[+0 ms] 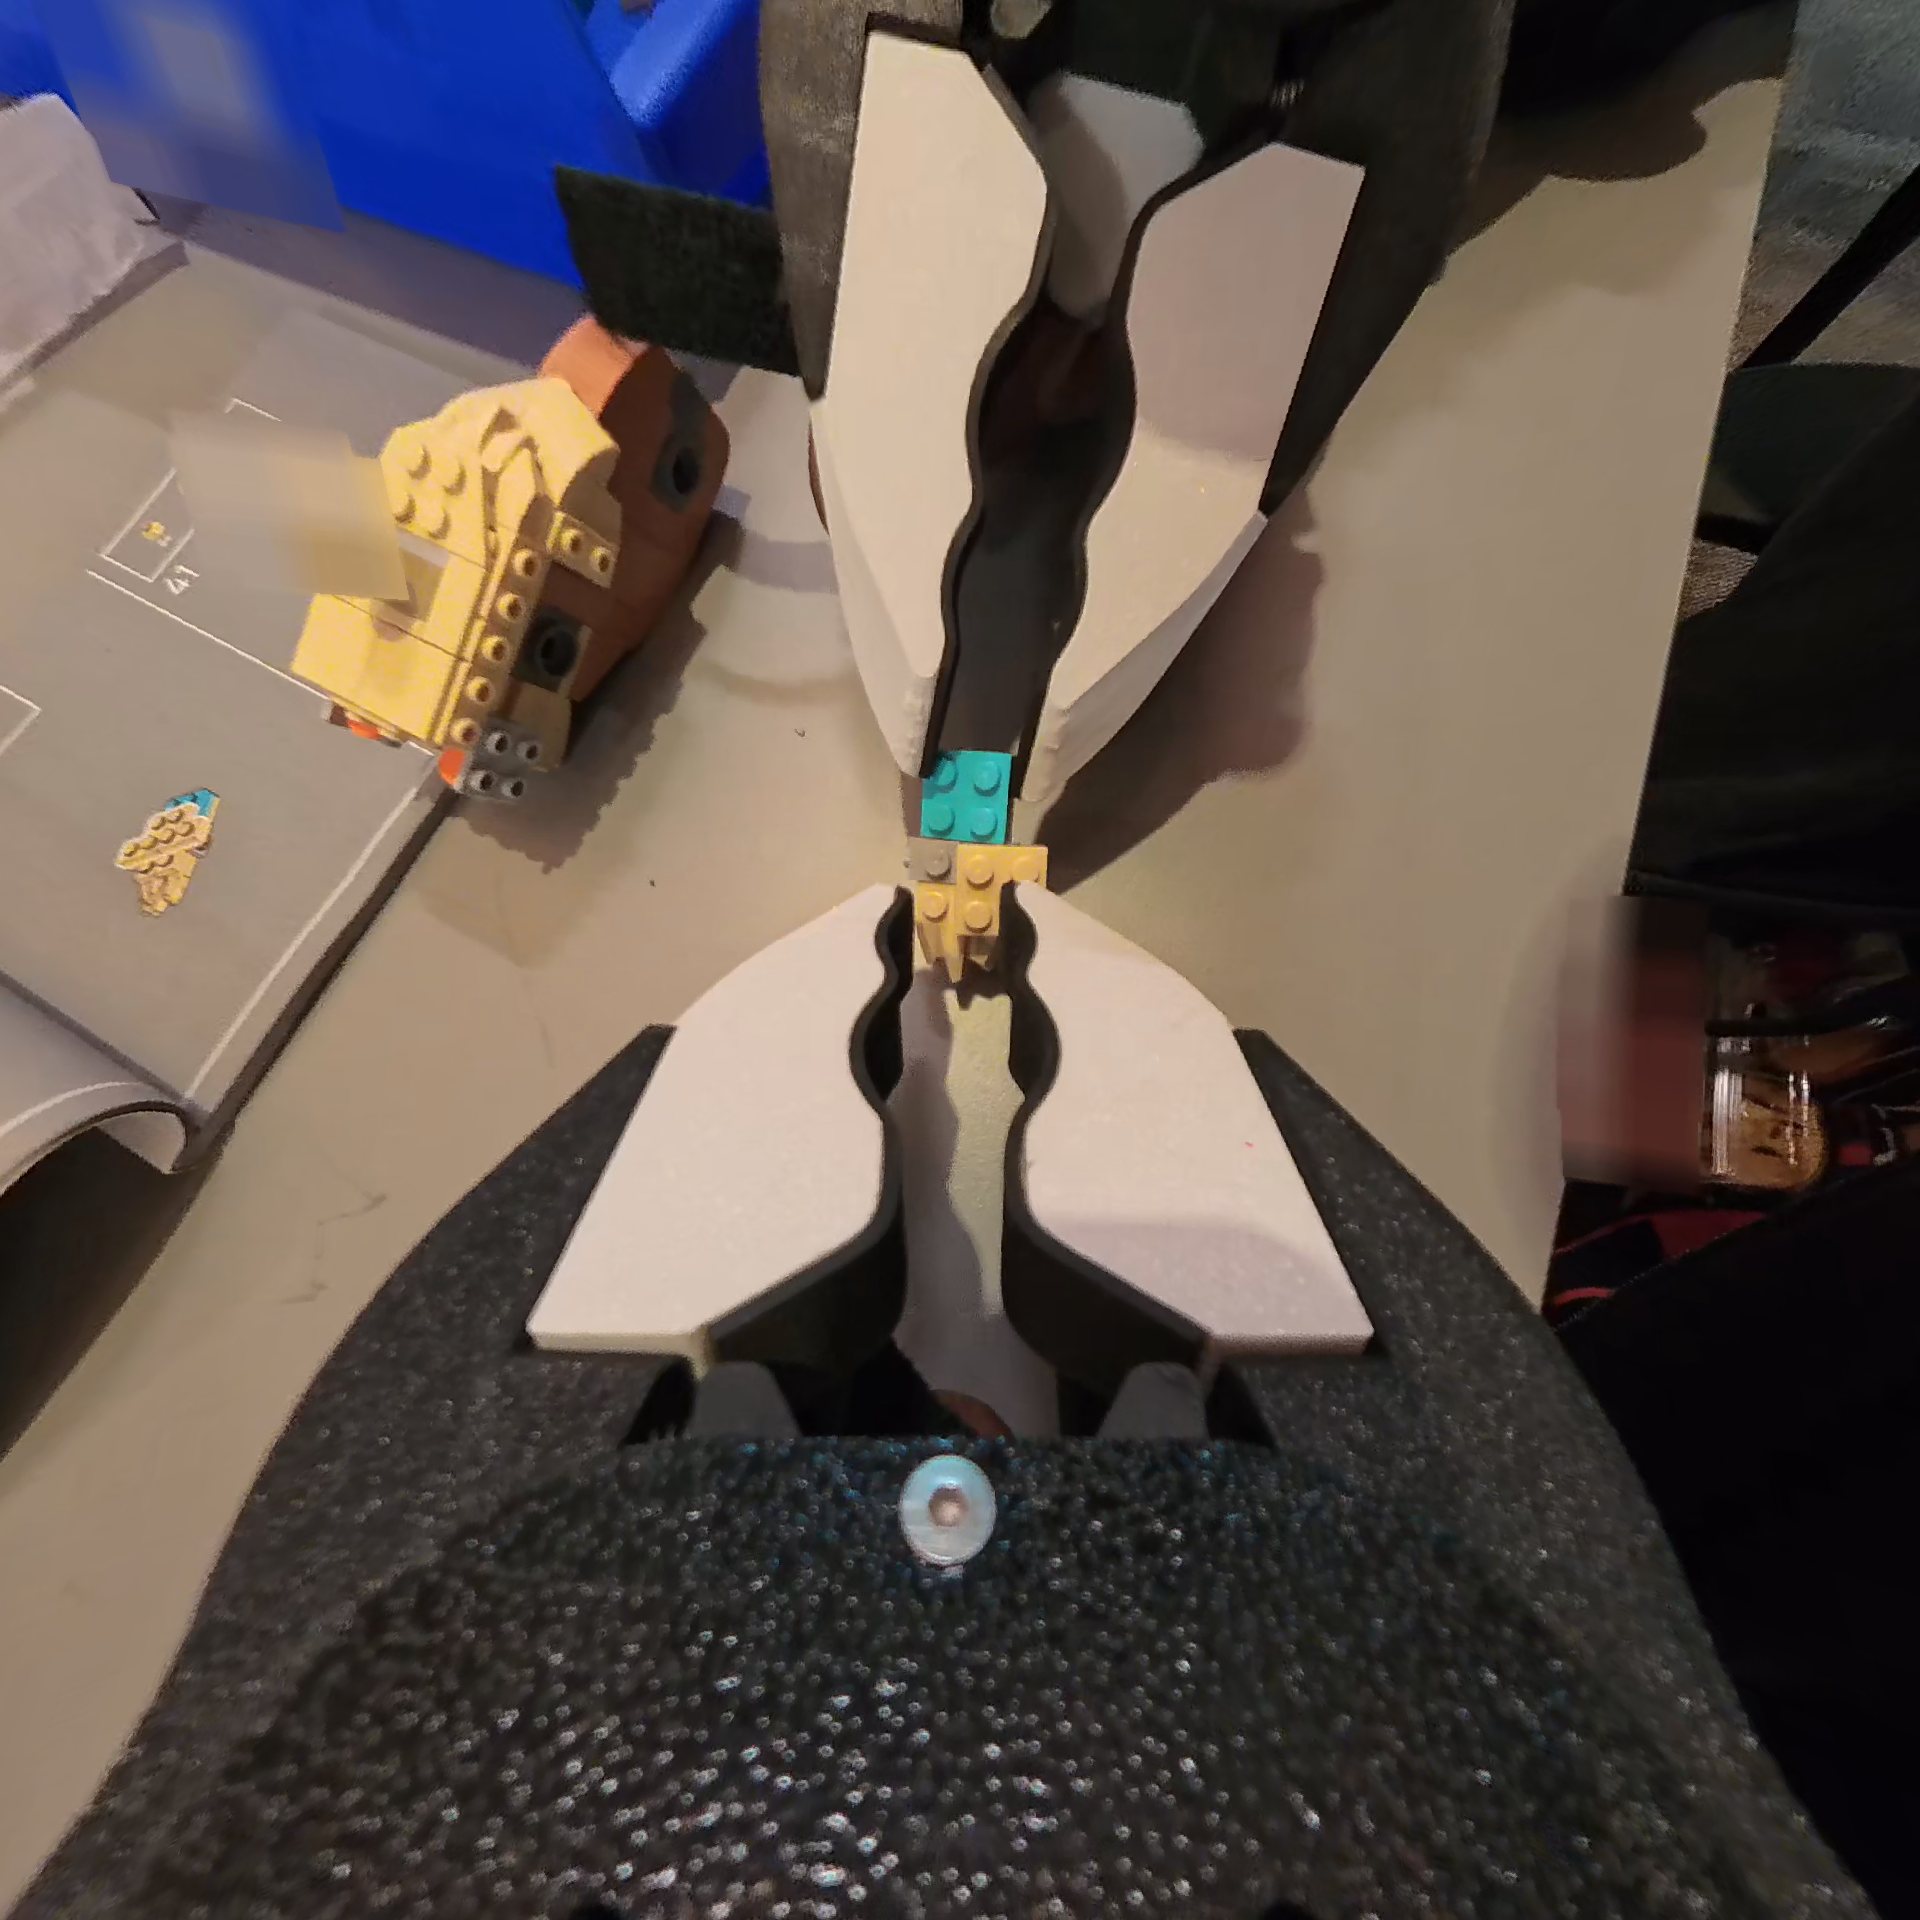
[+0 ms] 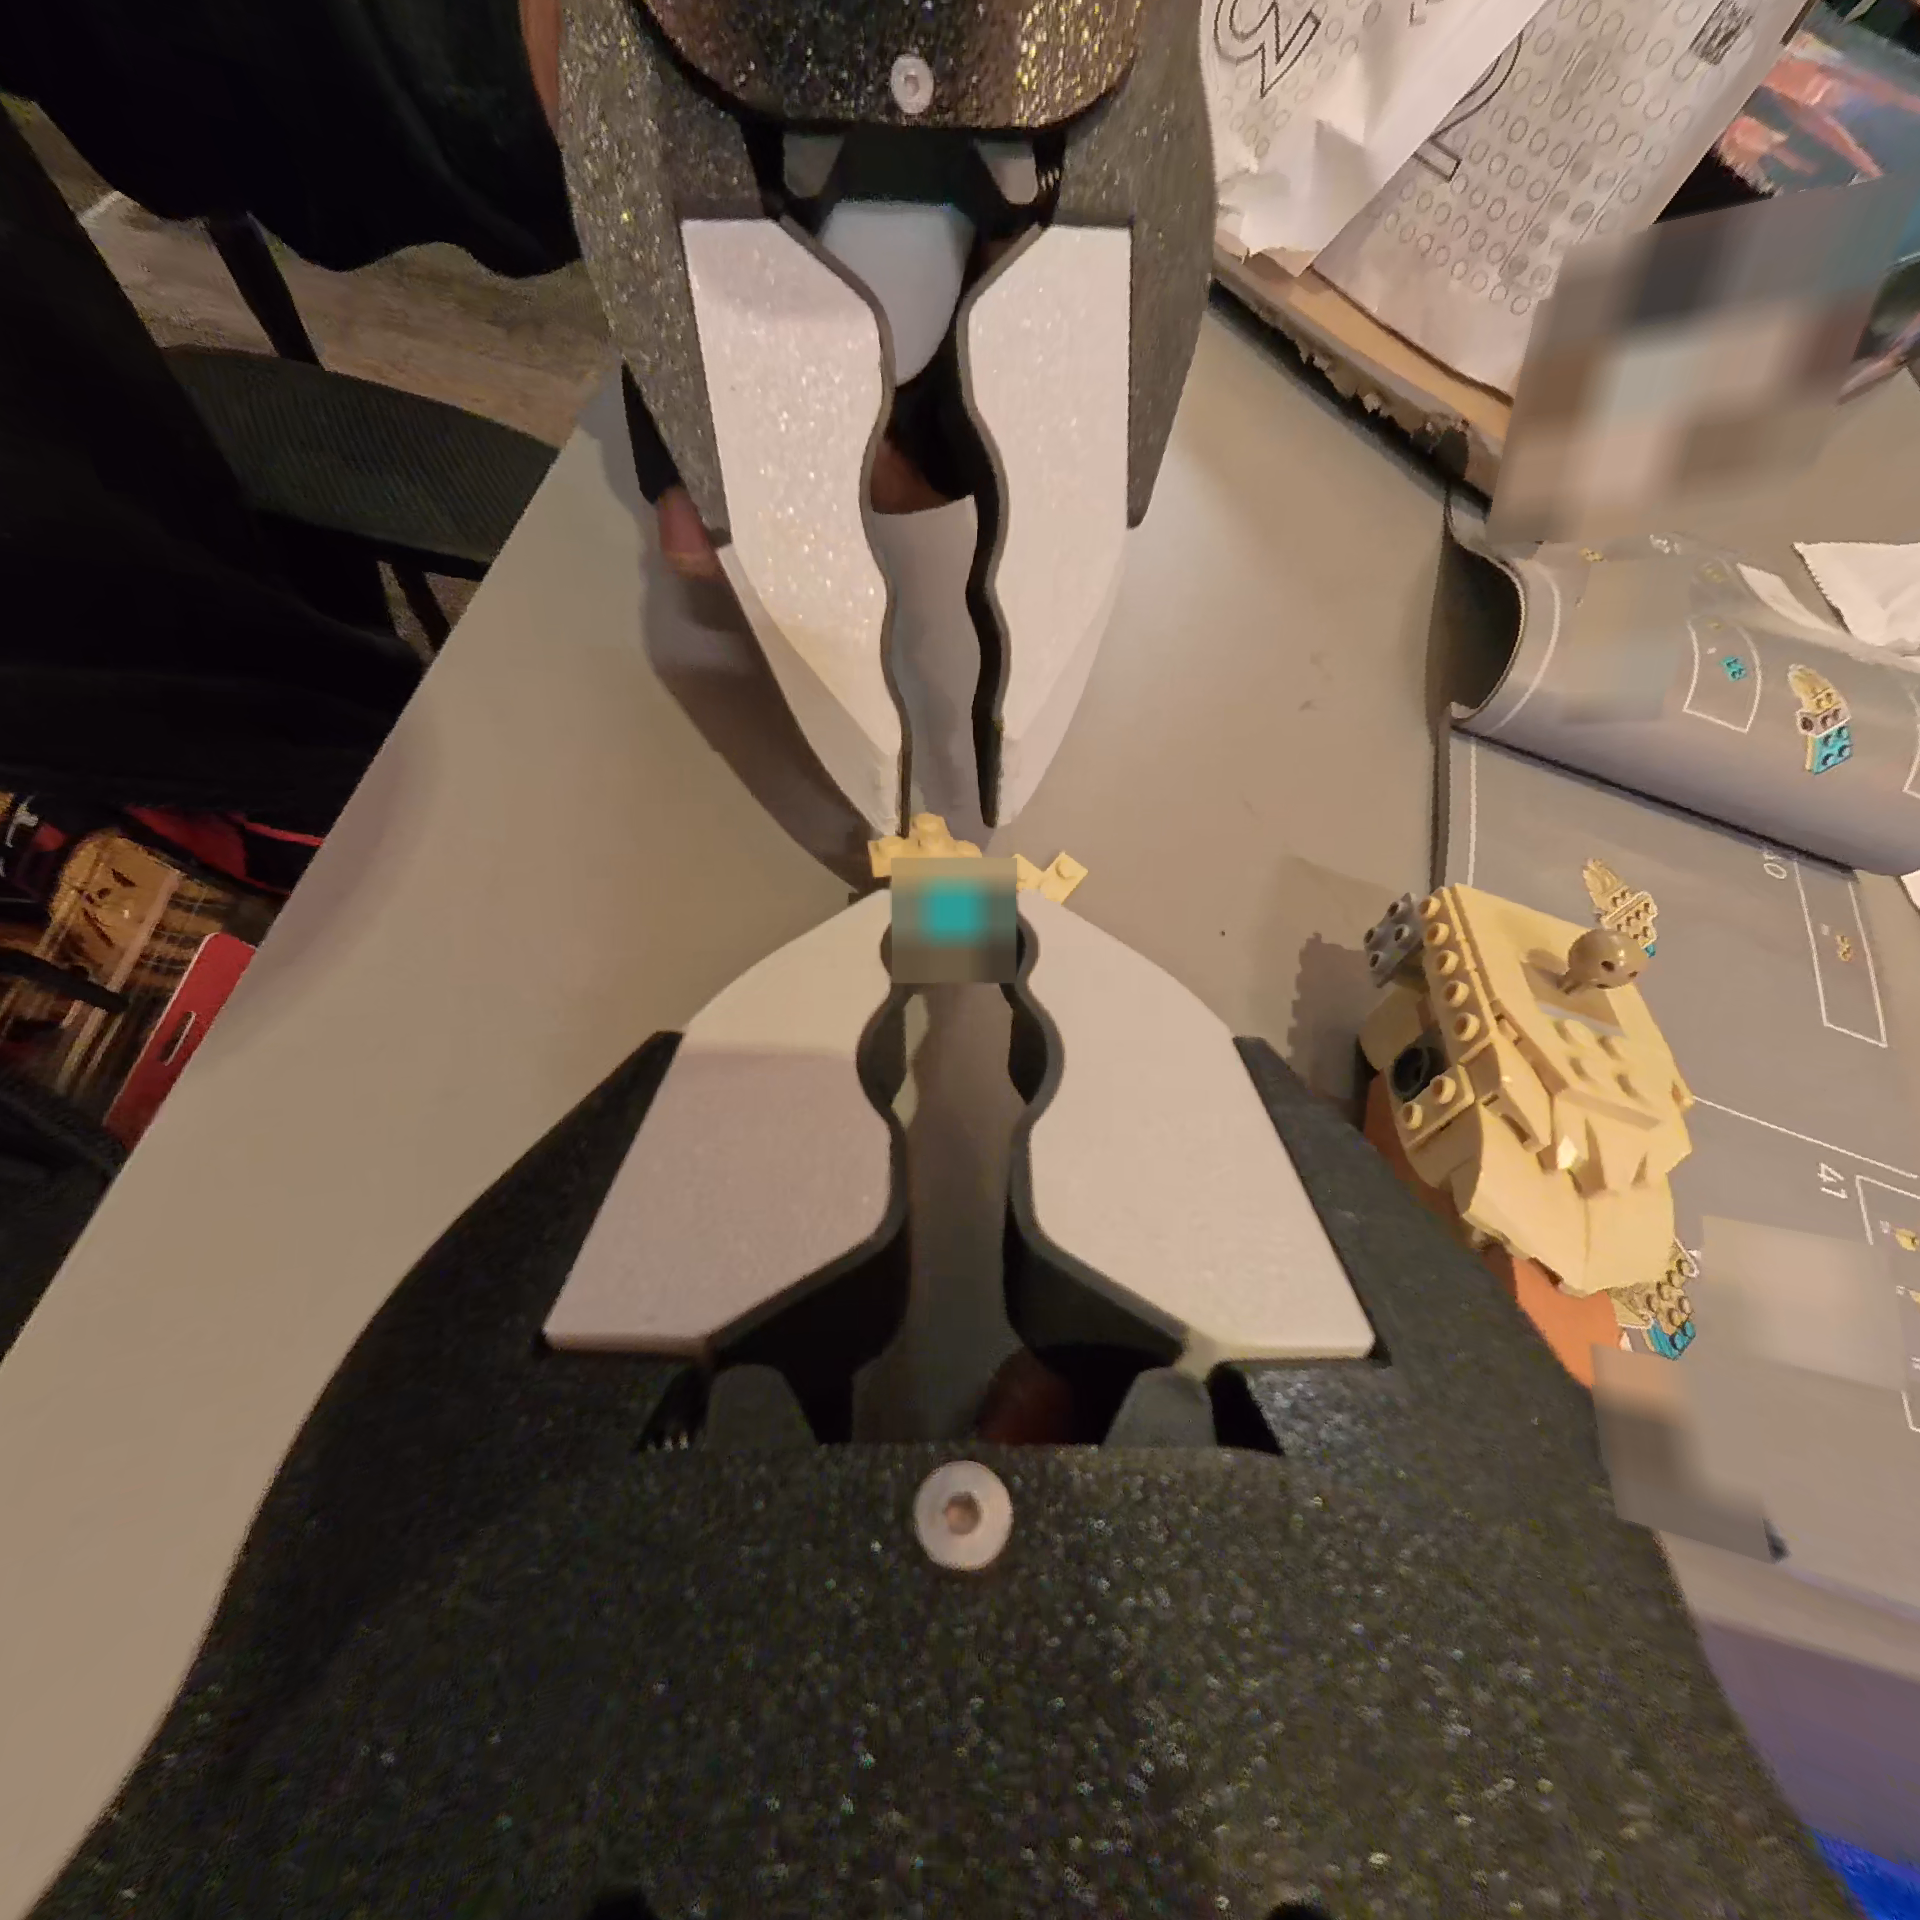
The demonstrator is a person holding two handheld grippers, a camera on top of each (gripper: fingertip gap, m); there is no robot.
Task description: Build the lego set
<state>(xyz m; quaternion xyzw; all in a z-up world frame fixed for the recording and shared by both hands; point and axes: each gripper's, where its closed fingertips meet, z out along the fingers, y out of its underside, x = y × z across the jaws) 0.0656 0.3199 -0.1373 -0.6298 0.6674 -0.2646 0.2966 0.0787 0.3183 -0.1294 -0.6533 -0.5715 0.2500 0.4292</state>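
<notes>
My left gripper point(image 1: 956, 912) is shut on a small tan plate assembly point(image 1: 975, 896) with a grey stud piece point(image 1: 931, 860). My right gripper point(image 1: 977, 764) comes in from the far side, tip to tip, shut on a teal plate point(image 1: 968, 795). The teal plate's edge touches the tan assembly above the table; I cannot tell whether they are locked together. In the right wrist view my right gripper point(image 2: 954, 930) holds the teal plate under a mosaic patch, and the left gripper point(image 2: 943, 821) holds the tan assembly point(image 2: 925, 844) just beyond it.
A larger tan and brown lego build point(image 1: 499, 582) point(image 2: 1527, 1101) lies on the open instruction booklet point(image 1: 156, 675) point(image 2: 1714, 748). A blue bin point(image 1: 468, 104) stands behind it. Printed paper bags point(image 2: 1403, 156) lie at the grey table's point(image 1: 623, 1039) far side. The table edge point(image 2: 312, 883) is close by. Left and right tips are no more than a few centimetres apart.
</notes>
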